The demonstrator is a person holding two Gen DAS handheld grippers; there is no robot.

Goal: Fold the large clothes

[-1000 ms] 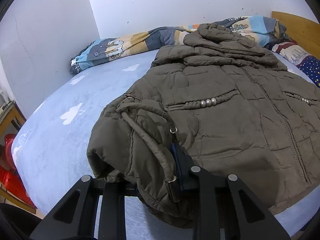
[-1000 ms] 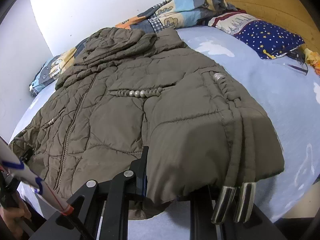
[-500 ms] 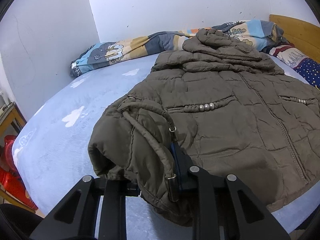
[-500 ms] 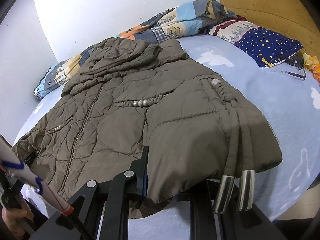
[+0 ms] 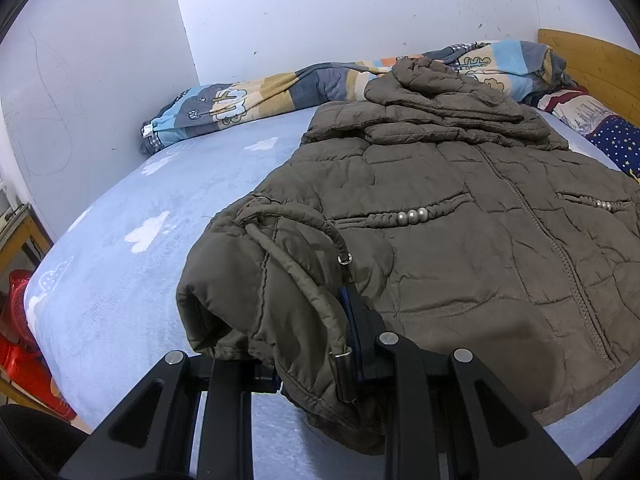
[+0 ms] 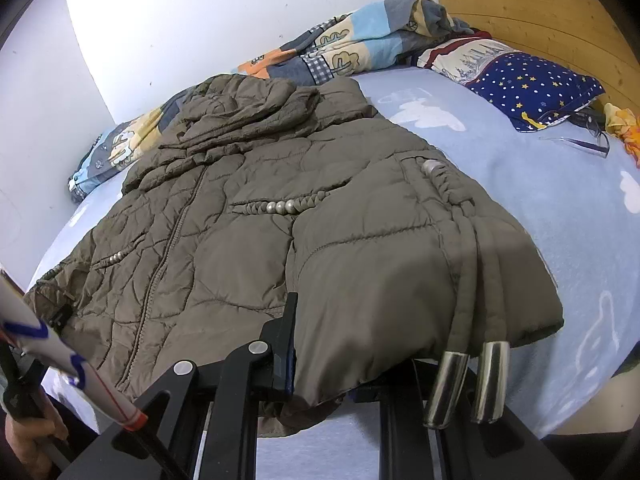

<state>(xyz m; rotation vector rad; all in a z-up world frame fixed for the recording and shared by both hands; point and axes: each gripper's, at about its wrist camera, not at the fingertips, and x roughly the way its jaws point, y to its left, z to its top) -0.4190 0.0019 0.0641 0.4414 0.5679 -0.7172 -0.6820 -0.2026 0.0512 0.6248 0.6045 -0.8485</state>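
Quilted olive-brown hooded jacket (image 5: 460, 248), sleeves folded

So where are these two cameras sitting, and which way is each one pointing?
Left wrist view: sits on the left hand-held gripper, looking down along it across the bed toward the wall; its fingers pinch the jacket.
Right wrist view: sits on the right hand-held gripper, facing the headboard and starry pillow; the person's hand shows bottom left.
Shared: both see the jacket, bed and patterned quilt.
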